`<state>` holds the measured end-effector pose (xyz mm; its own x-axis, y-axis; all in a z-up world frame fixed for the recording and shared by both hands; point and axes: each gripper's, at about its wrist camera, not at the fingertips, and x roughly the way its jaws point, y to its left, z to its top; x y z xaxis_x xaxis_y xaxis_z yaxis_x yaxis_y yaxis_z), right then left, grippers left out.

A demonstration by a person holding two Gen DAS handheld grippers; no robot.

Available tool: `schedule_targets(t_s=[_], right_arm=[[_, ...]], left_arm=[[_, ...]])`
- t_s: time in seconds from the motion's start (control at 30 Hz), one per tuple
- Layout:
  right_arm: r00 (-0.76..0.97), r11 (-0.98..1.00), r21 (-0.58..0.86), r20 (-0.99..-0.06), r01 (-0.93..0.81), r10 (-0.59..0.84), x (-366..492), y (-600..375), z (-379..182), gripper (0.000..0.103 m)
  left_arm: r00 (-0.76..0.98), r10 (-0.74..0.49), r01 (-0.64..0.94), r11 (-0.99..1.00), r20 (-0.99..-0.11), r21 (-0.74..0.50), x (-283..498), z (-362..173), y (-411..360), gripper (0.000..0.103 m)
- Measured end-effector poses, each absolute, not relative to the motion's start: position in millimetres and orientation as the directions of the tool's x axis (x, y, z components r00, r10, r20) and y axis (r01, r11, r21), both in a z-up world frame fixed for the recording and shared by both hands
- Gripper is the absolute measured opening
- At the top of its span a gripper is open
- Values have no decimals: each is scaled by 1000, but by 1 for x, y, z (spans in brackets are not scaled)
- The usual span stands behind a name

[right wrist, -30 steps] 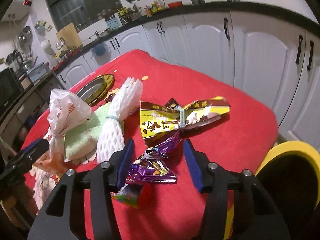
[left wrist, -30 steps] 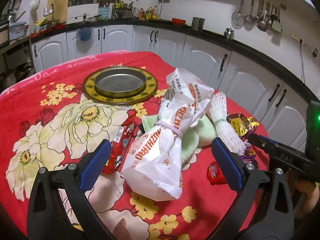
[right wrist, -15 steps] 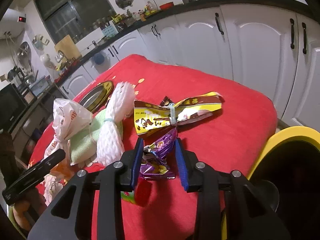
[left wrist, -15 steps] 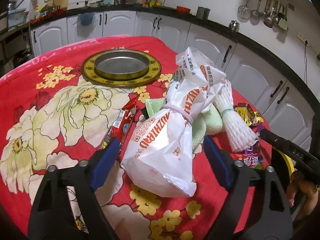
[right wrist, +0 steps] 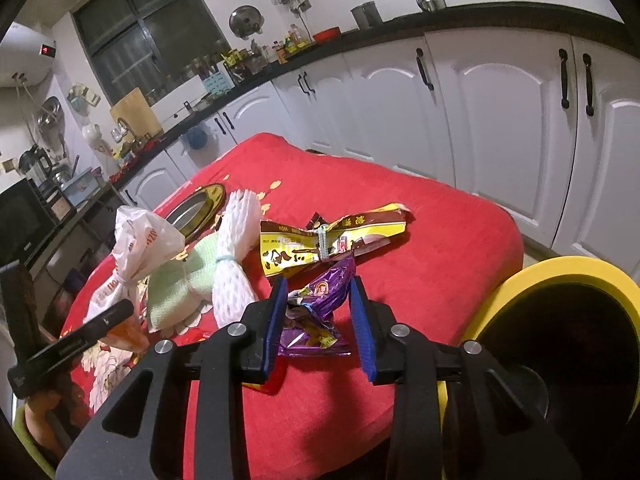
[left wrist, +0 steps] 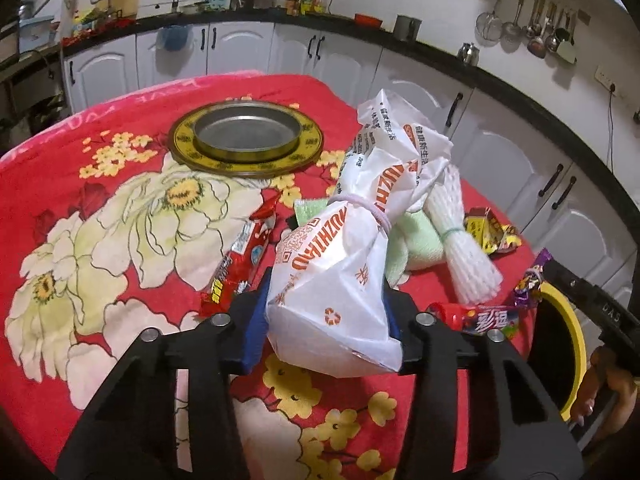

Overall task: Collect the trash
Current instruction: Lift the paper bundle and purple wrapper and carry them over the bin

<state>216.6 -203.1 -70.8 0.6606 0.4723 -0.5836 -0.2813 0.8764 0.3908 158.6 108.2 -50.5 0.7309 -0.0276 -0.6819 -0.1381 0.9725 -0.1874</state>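
Currently left gripper [left wrist: 326, 312] jaws closing onto white bag [left wrist: 340, 264]; right gripper [right wrist: 320, 320] grasping purple wrapper [right wrist: 318, 308]. Risk: slick plastic slipping, dropping short of yellow bin [right wrist: 560, 276].

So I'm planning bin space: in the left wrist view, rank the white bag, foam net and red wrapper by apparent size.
1. white bag, though nearest the camera
2. foam net
3. red wrapper

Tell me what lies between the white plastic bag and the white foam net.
A pale green cloth lies between the bag and the foam net, touching both. The right wrist view shows it too.
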Motion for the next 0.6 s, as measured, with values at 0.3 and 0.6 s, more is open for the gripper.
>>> schedule_targets(t_s=[0.3, 0.6], right_arm=[[683, 876, 381, -556, -296, 473, 203, -208, -59, 30], [701, 868, 371, -519, -331, 489, 187, -212, -42, 30]], left_arm=[[773, -51, -108, 972, -632, -210, 150, -30, 103, 35], [796, -102, -40, 975, -596, -220, 143, -17, 84, 35]])
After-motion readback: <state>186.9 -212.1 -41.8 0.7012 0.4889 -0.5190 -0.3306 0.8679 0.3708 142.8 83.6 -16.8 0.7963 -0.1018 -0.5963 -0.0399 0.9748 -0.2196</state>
